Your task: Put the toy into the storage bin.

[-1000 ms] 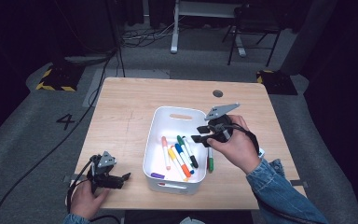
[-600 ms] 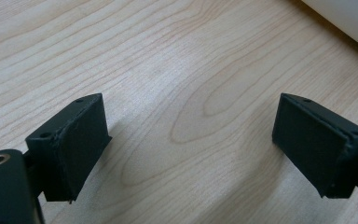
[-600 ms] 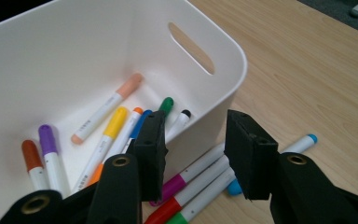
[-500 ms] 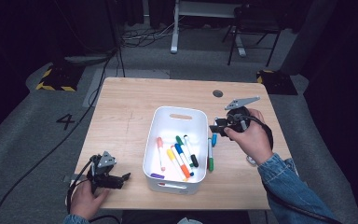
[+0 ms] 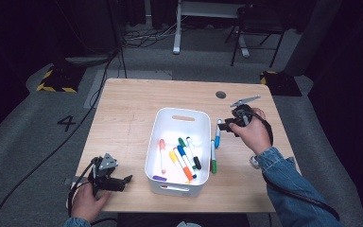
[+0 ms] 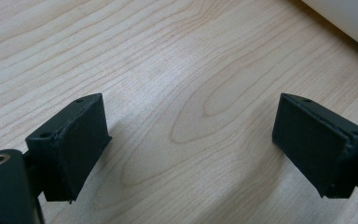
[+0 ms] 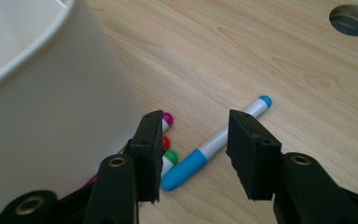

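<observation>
Your right gripper [image 7: 193, 154] is spread with nothing pinched, and the blue marker [image 7: 214, 143] lies slantwise just ahead between its jaws, beside the white bin [image 7: 51, 107].

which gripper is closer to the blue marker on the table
Right. The right gripper hovers just beside the blue marker, fingers open. The left gripper sits beyond the white bin, near the table's front-left edge.

Right tongs [image 5: 223, 125] moved from bin [image 5: 170, 120] to blue marker [image 5: 217, 137].
</observation>
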Motion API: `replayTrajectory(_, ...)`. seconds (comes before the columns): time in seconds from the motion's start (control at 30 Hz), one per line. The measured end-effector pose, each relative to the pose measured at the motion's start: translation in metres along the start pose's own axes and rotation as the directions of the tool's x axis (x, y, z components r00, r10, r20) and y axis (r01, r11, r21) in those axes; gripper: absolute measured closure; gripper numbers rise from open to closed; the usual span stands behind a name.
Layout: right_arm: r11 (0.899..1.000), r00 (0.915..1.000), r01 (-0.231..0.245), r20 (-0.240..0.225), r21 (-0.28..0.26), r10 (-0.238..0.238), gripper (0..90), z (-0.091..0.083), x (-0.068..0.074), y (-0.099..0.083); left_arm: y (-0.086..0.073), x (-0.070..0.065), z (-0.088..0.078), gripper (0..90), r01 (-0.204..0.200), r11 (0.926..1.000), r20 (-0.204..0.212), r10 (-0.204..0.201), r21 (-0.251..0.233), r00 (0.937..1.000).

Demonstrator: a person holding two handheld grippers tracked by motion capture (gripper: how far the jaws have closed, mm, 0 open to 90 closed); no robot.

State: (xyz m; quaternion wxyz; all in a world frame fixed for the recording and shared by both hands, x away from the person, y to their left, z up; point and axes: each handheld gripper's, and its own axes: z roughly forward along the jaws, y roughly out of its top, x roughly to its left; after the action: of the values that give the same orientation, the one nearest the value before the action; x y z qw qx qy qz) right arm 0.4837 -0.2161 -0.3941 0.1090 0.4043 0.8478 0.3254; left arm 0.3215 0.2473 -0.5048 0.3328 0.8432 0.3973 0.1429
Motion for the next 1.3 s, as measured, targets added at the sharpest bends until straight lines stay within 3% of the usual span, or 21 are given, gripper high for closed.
replayTrajectory(0.33, 0.995, 0.9978, -0.049, 0.05, 0.088, 0.045, 54.1, 0.05, -0.017, -0.008, 0.0, 0.0, 0.0, 10.5, 0.003, 1.0, 0.0, -0.003, 0.0, 1.0)
replayTrajectory(0.6, 0.987, 0.994, -0.081, 0.084, 0.137, 0.07, 53.6, 0.073, -0.023, -0.017, 0.0, 0.0, 0.0, 10.5, 0.003, 1.0, 0.0, -0.003, 0.001, 1.0)
replayTrajectory(0.8, 0.982, 0.991, -0.088, 0.114, 0.165, 0.07, 60.3, 0.075, -0.033, -0.024, 0.0, 0.0, 0.001, 10.2, 0.013, 0.9999, 0.006, -0.013, 0.002, 0.9999)
replayTrajectory(0.87, 0.979, 0.9907, -0.076, 0.126, 0.19, 0.052, 68.0, 0.073, -0.039, -0.027, 0.0, 0.0, 0.001, 10.2, 0.013, 0.9999, 0.005, -0.013, 0.002, 0.9999)
replayTrajectory(0.9, 0.977, 0.9903, -0.071, 0.132, 0.202, 0.045, 76.0, 0.072, -0.04, -0.029, 0.0, 0.0, 0.001, 10.2, 0.013, 0.9999, 0.005, -0.013, 0.002, 0.9999)
replayTrajectory(1.03, 0.969, 0.9893, -0.082, 0.137, 0.232, 0.051, 76.9, 0.066, -0.049, -0.031, 0.0, -0.001, 0.001, 10.1, 0.017, 0.9998, 0.007, -0.017, 0.001, 0.9998)
replayTrajectory(1.3, 0.974, 0.9912, -0.087, 0.116, 0.208, 0.064, 77.0, 0.061, -0.051, -0.036, 0.0, -0.001, 0.001, 10.0, 0.016, 0.9999, 0.005, -0.016, 0.002, 0.9999)
